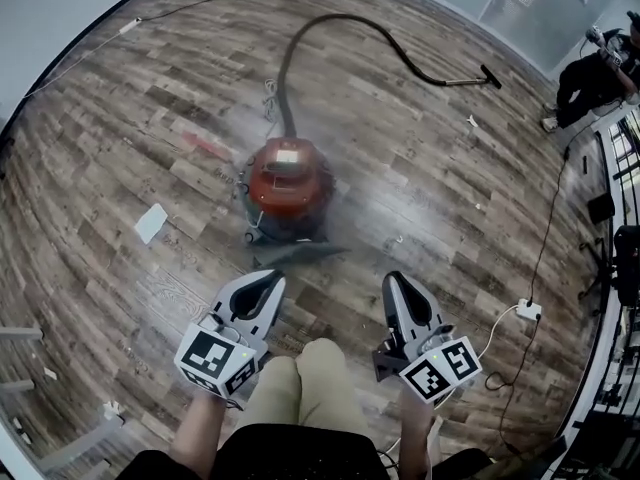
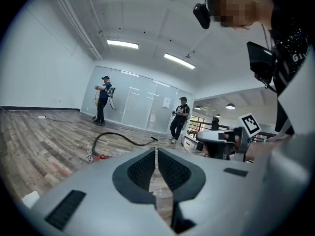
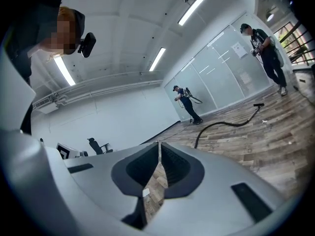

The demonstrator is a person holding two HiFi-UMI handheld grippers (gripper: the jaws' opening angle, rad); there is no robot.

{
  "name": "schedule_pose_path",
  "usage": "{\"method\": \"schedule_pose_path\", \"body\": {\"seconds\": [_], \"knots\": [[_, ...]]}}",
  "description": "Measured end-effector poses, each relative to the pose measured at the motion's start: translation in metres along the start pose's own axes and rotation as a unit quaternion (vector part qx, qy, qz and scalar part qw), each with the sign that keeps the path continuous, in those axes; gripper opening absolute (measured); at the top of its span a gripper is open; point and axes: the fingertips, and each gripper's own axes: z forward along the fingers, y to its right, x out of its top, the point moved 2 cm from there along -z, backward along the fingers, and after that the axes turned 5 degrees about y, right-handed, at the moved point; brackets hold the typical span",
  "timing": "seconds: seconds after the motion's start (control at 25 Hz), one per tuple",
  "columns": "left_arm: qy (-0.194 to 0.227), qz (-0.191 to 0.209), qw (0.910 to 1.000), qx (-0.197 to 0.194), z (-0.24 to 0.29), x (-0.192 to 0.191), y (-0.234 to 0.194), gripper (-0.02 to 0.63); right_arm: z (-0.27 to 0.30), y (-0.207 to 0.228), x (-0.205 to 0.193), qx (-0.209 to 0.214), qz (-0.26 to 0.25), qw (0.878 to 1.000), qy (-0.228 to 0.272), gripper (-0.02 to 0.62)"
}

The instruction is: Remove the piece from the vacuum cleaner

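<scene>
Head view: we hold left gripper (image 1: pixel 268 278) and right gripper (image 1: pixel 396 280), jaws together and empty, short of the red vacuum cleaner (image 1: pixel 287 190) on the floor (image 1: pixel 450 198). Its hose (image 1: pixel 335 23) looks light and bendy; we would grip its stiff end at the machine.

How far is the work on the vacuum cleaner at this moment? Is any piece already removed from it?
Done: nothing that shows. The hose appears attached to the red vacuum cleaner, which stands complete on the floor. In hand: nothing. The left gripper and the right gripper are shut, empty, and short of the machine. Left: reach it, grasp the piece, pull it off.
</scene>
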Motion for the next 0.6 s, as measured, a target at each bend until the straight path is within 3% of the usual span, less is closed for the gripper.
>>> {"method": "schedule_pose_path", "body": {"seconds": [0.36, 0.6], "knots": [[0.012, 0.003, 0.9999, 0.004, 0.018, -0.111, -0.047, 0.011, 0.013, 0.063, -0.104, -0.002, -0.011, 1.0, 0.006, 0.012], [0.037, 0.007, 0.9989, 0.029, 0.028, -0.186, -0.089, 0.011, 0.027, 0.116, -0.173, 0.0, -0.025, 1.0, 0.017, 0.012]]}}
